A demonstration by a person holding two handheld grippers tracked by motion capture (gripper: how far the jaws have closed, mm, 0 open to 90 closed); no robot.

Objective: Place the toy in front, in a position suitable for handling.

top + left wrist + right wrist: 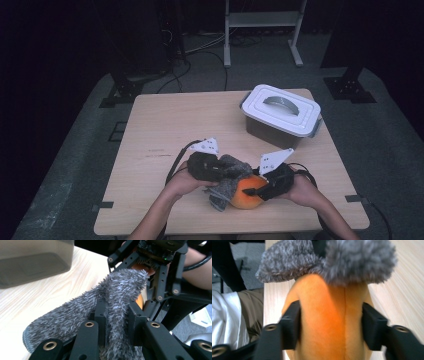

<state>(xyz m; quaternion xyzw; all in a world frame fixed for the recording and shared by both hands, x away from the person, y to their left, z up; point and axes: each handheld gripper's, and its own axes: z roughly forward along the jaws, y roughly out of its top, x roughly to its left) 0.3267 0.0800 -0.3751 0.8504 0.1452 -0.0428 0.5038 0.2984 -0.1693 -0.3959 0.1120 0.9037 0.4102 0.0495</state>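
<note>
Pinching fuzzy grey knitted sock (117,302): left gripper (206,167) jaws nearly closed, fabric fold clamped between pads. Sock cuff draped over top of round orange plush ball (329,322), near front table edge. Right gripper (272,184) jaws half open, straddling ball, pads against both its sides. Lidded grey plastic box (281,115) well apart, far right on wooden table (165,125).

The high view is dim, with the room around the table (165,130) falling to near black at the upper corners and sides, while the tabletop is lit softly from above with only faint shadows. The left gripper view is brighter and fairly sharp, with the grey container (35,262) at upper left slightly soft. The right gripper view is blurred throughout, its upper right washed pale by light on the wood.
</note>
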